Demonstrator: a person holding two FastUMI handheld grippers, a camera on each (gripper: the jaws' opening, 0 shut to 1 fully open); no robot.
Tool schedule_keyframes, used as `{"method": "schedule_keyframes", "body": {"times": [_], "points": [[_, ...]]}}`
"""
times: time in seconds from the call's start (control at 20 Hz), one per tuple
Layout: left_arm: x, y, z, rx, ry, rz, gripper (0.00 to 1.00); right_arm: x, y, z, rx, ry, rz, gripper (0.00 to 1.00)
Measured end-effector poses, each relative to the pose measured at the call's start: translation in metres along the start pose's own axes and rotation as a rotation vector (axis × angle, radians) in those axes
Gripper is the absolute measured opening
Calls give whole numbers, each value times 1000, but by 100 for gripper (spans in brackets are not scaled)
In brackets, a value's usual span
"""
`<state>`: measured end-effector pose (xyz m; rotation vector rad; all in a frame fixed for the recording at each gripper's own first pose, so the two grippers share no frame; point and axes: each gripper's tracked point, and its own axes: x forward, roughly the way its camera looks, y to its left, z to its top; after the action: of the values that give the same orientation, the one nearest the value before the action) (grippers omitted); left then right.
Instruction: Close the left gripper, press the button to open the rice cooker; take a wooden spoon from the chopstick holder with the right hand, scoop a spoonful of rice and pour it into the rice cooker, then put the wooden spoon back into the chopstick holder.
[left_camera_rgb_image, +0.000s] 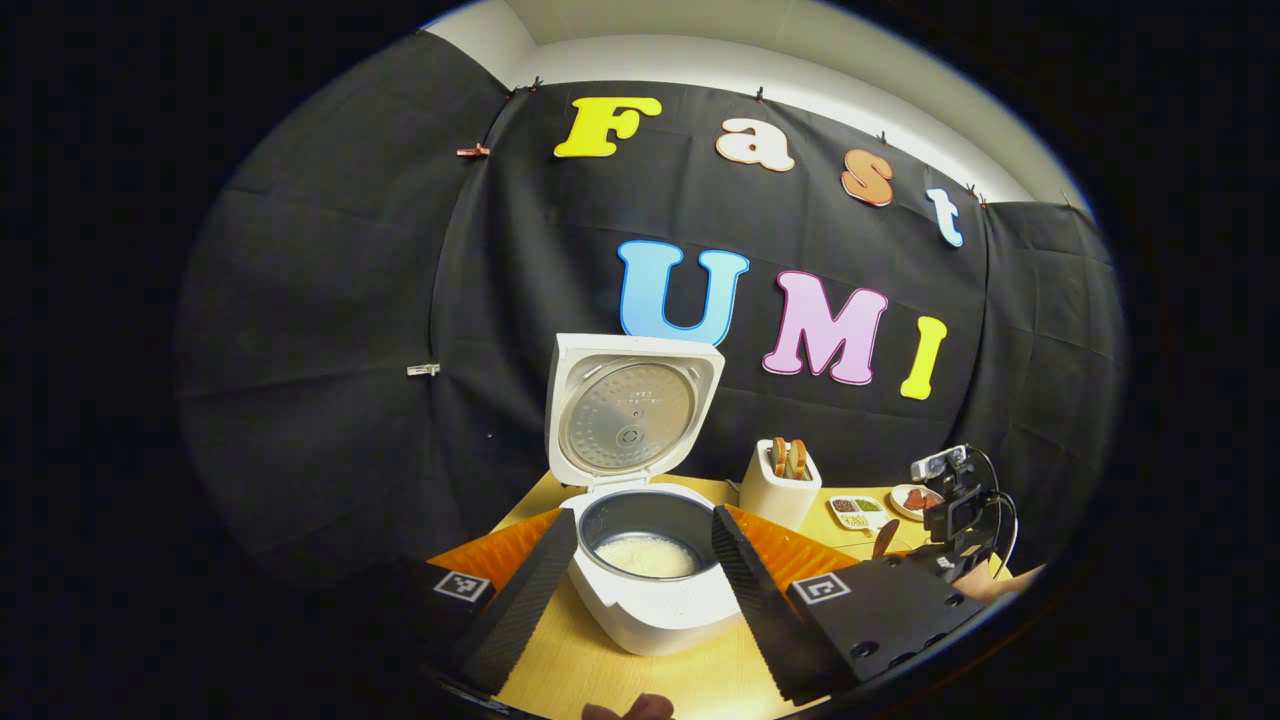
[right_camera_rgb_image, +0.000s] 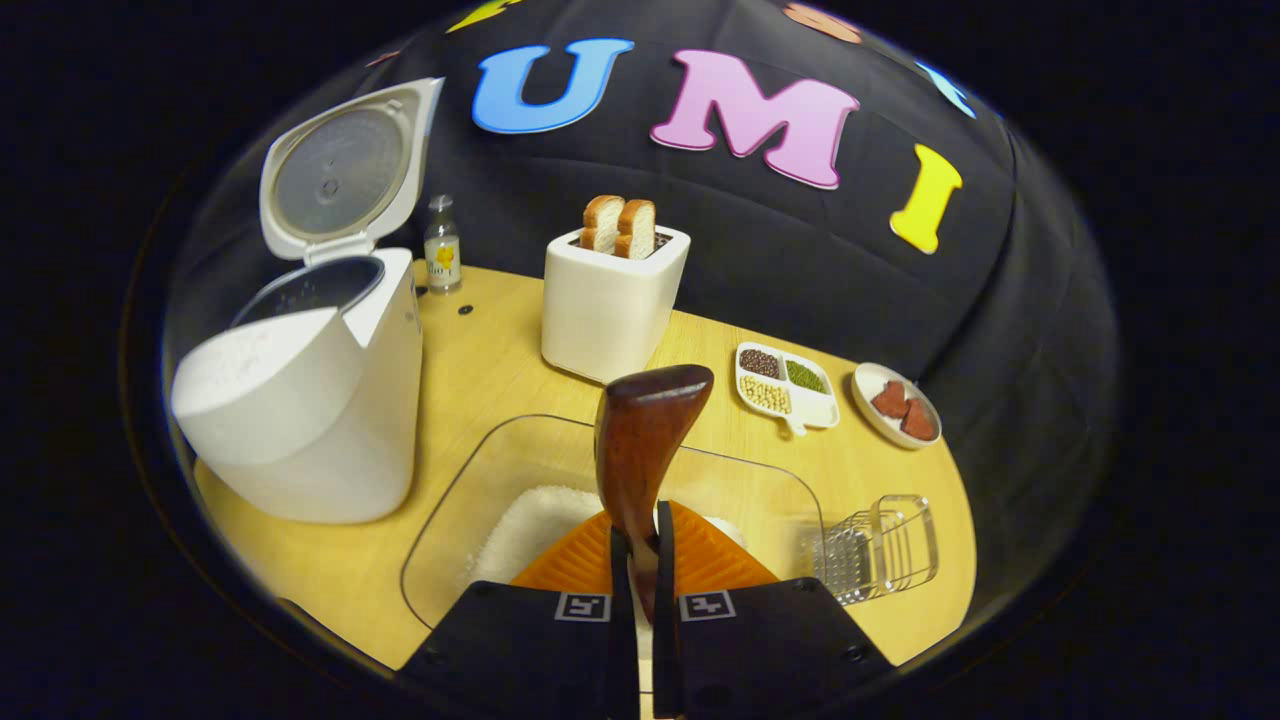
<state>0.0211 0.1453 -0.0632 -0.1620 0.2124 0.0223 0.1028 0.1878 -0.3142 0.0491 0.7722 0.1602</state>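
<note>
Here, in the left gripper view, the left gripper (left_camera_rgb_image: 640, 570) hovers level with its fingers spread wide, framing the open rice cooker (left_camera_rgb_image: 650, 590) straight ahead (rice lies in its pot). The right gripper (left_camera_rgb_image: 945, 515) works off to its right.

In the right gripper view, the right gripper (right_camera_rgb_image: 640, 560) tilts down, fingers clamped on the wooden spoon (right_camera_rgb_image: 640, 450), above a clear container (right_camera_rgb_image: 520, 490) of rice; ahead stands a toaster (right_camera_rgb_image: 610, 300), a chopstick holder (right_camera_rgb_image: 880, 555) to the right.

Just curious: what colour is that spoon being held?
Dark reddish-brown wood; the spoon shows best in the right gripper view.
</note>
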Motion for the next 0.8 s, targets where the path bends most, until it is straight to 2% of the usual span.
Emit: {"method": "schedule_keyframes", "body": {"times": [0.15, 0.45, 0.8], "points": [[-4, 3, 2, -3, -1, 2, 94, -2, -4, 2, 262, 7, 43, 10], [-10, 10, 4, 4, -2, 4, 94, -5, -33, -9, 687, 1, 123, 10], [-11, 5, -5, 4, 26, -13, 94, -24, -58, 5, 874, -88, 205, 10]]}}
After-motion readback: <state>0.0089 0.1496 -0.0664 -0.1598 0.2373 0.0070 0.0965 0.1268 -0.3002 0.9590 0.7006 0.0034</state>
